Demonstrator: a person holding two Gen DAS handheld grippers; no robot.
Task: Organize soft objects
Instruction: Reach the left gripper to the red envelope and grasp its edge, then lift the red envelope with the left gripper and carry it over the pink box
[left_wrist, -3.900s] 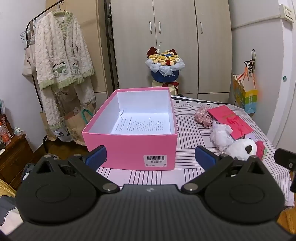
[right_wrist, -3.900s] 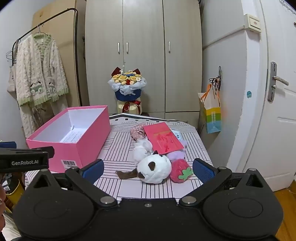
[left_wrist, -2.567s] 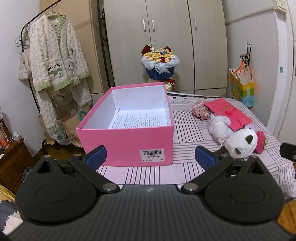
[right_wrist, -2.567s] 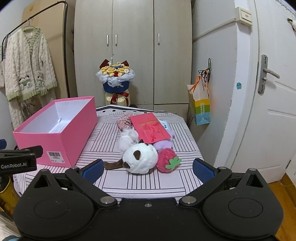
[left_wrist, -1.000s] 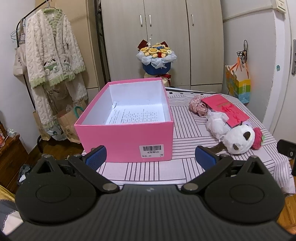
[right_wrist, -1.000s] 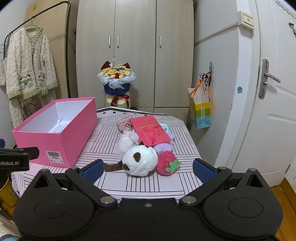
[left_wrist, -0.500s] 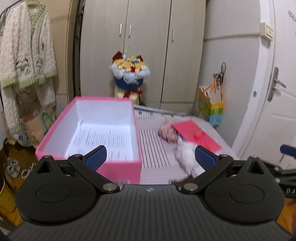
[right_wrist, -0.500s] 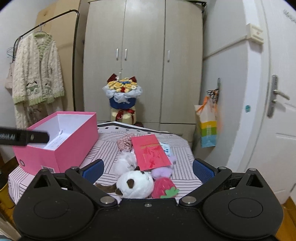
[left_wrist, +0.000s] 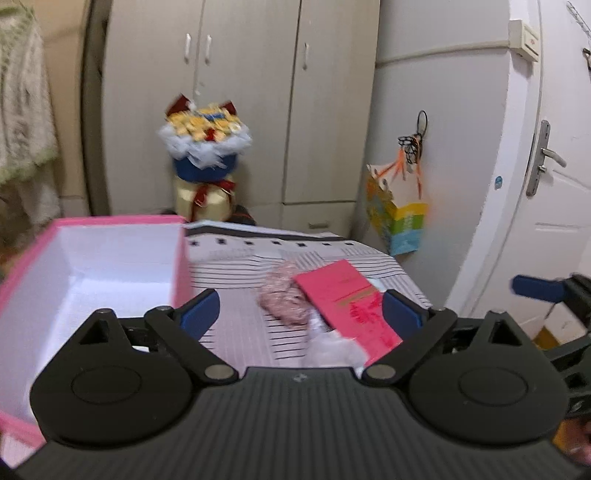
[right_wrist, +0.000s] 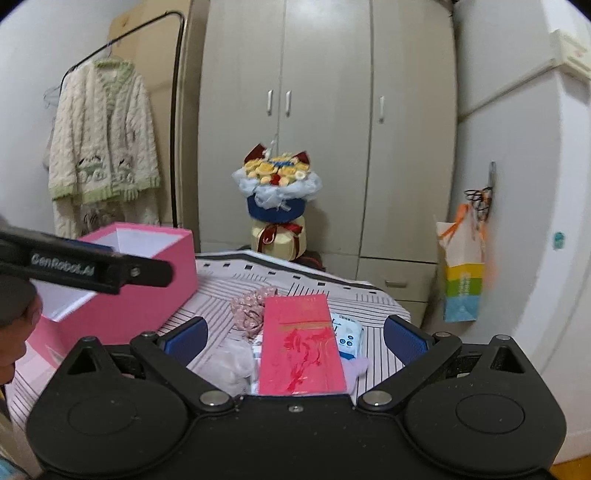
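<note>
Now left gripper (left_wrist: 301, 314) jaws closing (nothing between), beside pink box (left_wrist: 181, 266) edge.

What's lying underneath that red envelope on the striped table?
Under the red envelope a white packet with blue print and a lilac soft thing poke out; a white fluffy toy lies beside. Whatever lies under its middle is covered.

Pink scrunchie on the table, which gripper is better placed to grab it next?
Probably left. The scrunchie lies between the left gripper's open jaws, right beside the box. The right gripper frames the red envelope instead.
</note>
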